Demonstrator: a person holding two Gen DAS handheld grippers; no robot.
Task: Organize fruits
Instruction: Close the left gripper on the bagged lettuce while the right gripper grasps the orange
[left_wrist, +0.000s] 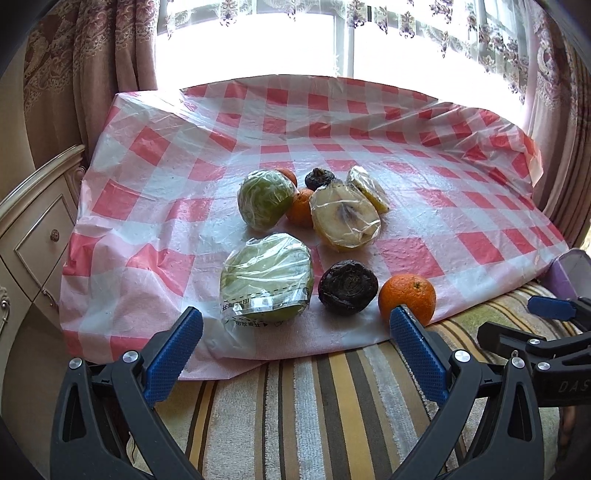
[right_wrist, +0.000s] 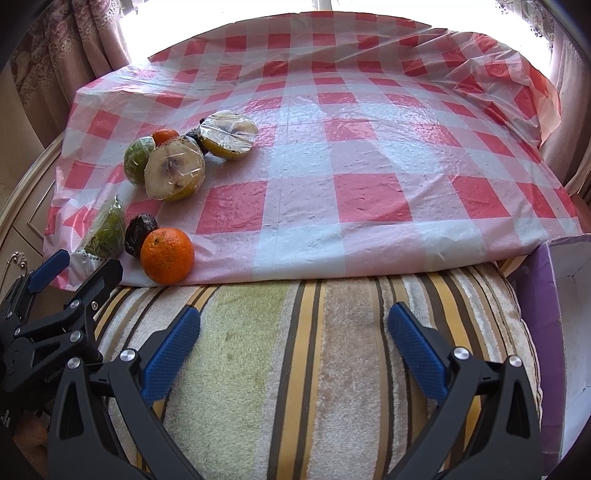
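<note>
Orange fruit sits nearest, at the checked sheet's front edge beside a dark fruit and a wrapped green one. Taking it first looks wise: close across its middle, gently. Left hand-held gripper hovers low, jaws apart, empty. Right hand-held gripper waits over the striped towel, jaws also apart.

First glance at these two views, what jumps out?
The red-and-white checked cloth fills both views, with all the fruit huddled at its near left part: wrapped green fruit, a wrapped cut half and a bright orange at the front edge. Both the left hand-held gripper and right hand-held gripper are open over the striped towel, holding nothing.
</note>
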